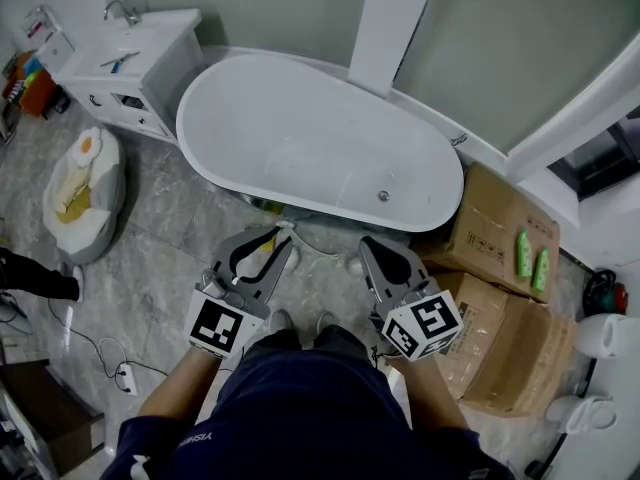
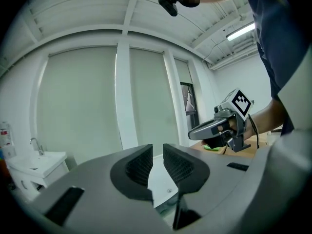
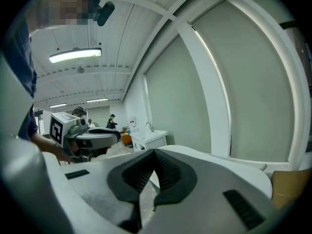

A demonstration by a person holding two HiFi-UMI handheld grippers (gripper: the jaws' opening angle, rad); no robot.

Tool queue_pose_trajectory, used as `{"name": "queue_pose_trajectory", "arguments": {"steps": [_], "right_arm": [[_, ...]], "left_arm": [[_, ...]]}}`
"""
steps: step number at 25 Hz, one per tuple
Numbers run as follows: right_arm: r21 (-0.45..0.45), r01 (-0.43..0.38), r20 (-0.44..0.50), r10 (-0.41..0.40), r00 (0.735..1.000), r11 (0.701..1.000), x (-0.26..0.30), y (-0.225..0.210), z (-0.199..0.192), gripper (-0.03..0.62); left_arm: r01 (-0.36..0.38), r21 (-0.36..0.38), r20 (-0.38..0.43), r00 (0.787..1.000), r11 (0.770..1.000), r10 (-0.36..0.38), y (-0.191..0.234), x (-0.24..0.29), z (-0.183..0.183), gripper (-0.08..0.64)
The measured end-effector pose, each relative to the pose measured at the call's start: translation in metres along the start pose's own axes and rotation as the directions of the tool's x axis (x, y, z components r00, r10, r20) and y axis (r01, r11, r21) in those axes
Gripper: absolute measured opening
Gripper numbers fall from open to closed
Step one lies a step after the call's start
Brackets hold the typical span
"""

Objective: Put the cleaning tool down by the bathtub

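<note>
Left tongs (image 1: 270,248) are held at lower centre of the frame, close before the person (image 1: 320,408), pointed at the bathtub (image 1: 300,138); narrow gap, nothing between. Right tongs (image 1: 375,253) are held alongside, closed, empty. Cleaning tool is gripped by neither; its place cannot be told.

**White bathroom, pale panels, grey stone floor**

The floor (image 1: 170,248) is grey tile with marble veining. A white oval bathtub (image 1: 310,138) stands before tall pale panels (image 1: 500,38) set in white frames, with a broad white post (image 1: 390,23) between them. At the tub's left end is a white vanity (image 1: 150,68) with a basin and a chrome tap (image 1: 120,10). Two cardboard boxes (image 1: 495,218) sit near its right end, with two green bottles (image 1: 531,256) lying on one. A fried-egg cushion (image 1: 85,183) lies on the tiles. A tube lamp (image 3: 75,55) glows on the white ribbed ceiling (image 3: 146,13).
</note>
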State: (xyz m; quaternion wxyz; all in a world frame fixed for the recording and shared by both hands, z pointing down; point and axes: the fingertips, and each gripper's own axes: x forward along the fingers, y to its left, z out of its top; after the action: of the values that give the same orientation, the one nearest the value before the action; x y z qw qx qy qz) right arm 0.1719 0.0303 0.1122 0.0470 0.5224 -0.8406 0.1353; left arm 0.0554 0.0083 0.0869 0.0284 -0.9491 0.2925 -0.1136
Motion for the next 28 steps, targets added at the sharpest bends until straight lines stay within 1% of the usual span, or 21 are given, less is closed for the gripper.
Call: {"name": "queue_pose_trajectory", "arguments": {"steps": [11, 24, 28], "right_arm": [[-0.034, -0.019, 0.009, 0.019, 1.000, 0.999, 0.022, 0.026, 0.015, 0.005], [-0.062, -0.051, -0.006, 0.050, 0.999, 0.997, 0.031, 0.060, 0.010, 0.005], [-0.041, -0.054, -0.012, 0.053, 0.998, 0.998, 0.031, 0.066, 0.004, 0.005]], "left_arm": [[0.027, 0.003, 0.029, 0.999, 1.000, -0.027, 0.020, -0.014, 0.003, 0.052], [0.060, -0.006, 0.033, 0.998, 0.998, -0.060, 0.029, -0.030, -0.009, 0.037], [0.062, -0.016, 0.029, 0.998, 0.998, -0.062, 0.031, -0.036, -0.013, 0.037]]}}
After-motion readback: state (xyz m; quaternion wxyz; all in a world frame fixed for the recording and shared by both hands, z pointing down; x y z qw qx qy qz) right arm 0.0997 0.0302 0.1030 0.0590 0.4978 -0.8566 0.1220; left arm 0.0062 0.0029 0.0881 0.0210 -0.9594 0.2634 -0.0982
